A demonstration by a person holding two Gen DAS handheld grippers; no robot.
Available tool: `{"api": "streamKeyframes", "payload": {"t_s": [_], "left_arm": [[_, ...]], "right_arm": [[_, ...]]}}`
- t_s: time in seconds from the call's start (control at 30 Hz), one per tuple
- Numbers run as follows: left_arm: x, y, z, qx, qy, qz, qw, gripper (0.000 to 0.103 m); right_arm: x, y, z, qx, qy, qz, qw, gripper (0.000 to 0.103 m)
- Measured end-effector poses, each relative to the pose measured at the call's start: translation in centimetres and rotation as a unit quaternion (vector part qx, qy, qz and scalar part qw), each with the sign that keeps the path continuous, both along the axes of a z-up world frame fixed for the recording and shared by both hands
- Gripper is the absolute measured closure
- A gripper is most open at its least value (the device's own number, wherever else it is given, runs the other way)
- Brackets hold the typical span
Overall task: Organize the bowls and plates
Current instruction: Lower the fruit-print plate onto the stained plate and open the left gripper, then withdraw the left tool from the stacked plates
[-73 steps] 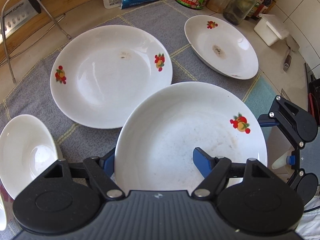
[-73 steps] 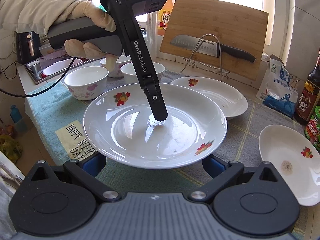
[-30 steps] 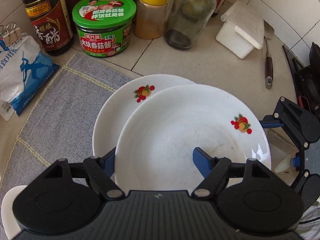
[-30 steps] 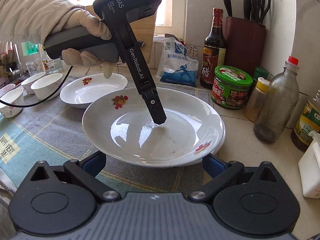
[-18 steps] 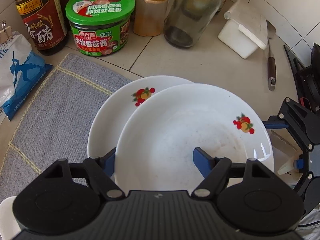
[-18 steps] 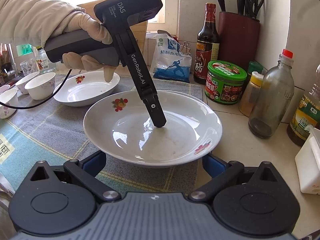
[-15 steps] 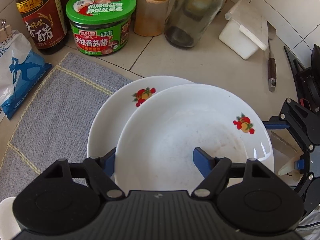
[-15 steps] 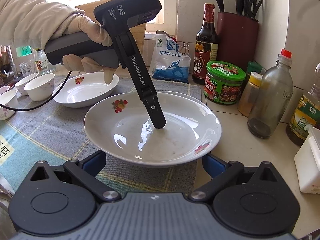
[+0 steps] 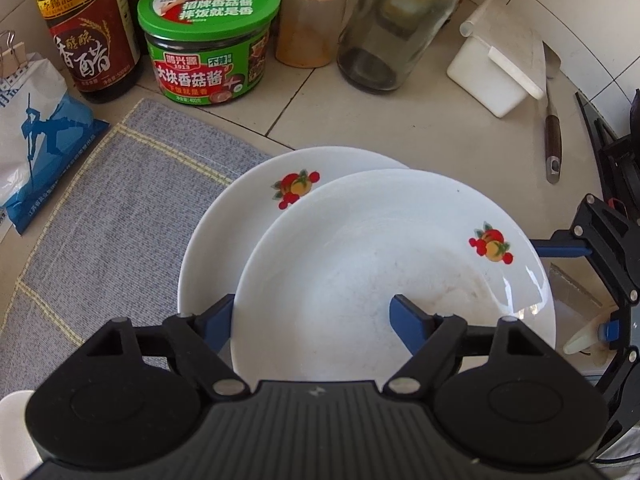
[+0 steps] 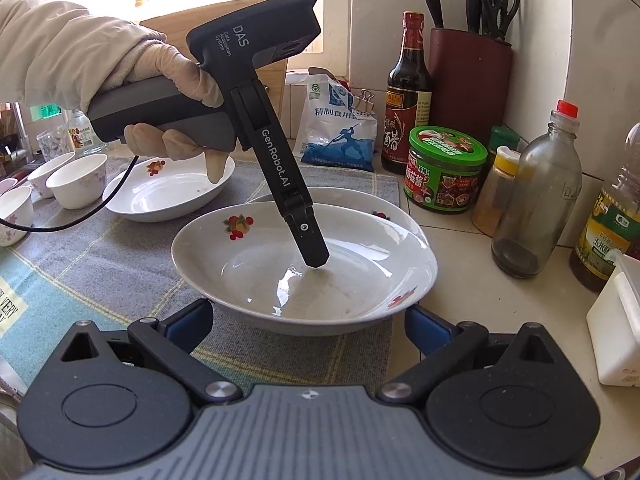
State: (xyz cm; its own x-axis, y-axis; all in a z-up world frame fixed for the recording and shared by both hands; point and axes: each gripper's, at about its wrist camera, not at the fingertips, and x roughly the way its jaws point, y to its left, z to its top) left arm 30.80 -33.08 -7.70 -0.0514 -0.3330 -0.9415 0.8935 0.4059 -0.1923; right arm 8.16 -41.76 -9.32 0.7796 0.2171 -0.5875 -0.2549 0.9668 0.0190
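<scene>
My left gripper (image 9: pixel 310 316) is shut on the near rim of a white plate with fruit prints (image 9: pixel 384 264), one finger inside the dish and one under it. The plate hangs tilted over a second matching plate (image 9: pixel 240 216) that lies on the grey mat. In the right wrist view the held plate (image 10: pixel 280 280) sits just above the lower plate (image 10: pixel 360 200), with the left gripper's finger (image 10: pixel 312 244) in it. My right gripper (image 10: pixel 308 328) is open and empty, close to the held plate's near edge. A third plate (image 10: pixel 168 192) lies further left.
Behind the plates stand a vinegar bottle (image 9: pixel 84 28), a green-lidded jar (image 9: pixel 208 32), a spice jar (image 9: pixel 312 12) and a glass bottle (image 9: pixel 392 24). A white box (image 9: pixel 496 68) and a small knife (image 9: pixel 552 136) lie right. Small bowls (image 10: pixel 76 180) stand far left. A salt bag (image 10: pixel 340 128) leans at the back.
My left gripper has carried the plate from the mat's middle to above the far-right plate, and lowered it closer over the last half second. My right gripper has followed alongside, still open.
</scene>
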Motion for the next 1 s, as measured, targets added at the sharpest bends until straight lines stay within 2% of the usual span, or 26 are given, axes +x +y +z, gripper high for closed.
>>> {"api": "streamKeyframes", "payload": {"t_s": [0.47,0.6,0.8,1.0], "left_arm": [[-0.1,1.3,1.9,-0.020,-0.047,0.027,0.9983,0.018],[-0.5,2.2,2.7,-0.040,-0.059,0.042,0.9966,0.017],[-2.6,3.7,4.4,-0.076,-0.092,0.068,0.9905,0.016],[-6.9,6.3,6.1,-0.125,-0.129,0.110,0.9776,0.013]], "right_arm": [[0.6,0.1,-0.3,-0.007,0.003,0.002,1.000,0.000],[0.6,0.3,0.0,-0.013,0.000,0.003,1.000,0.000],[0.6,0.2,0.9,-0.001,-0.012,-0.008,1.000,0.000],[1.2,-0.4,1.2,0.021,-0.015,-0.045,0.999,0.000]]}}
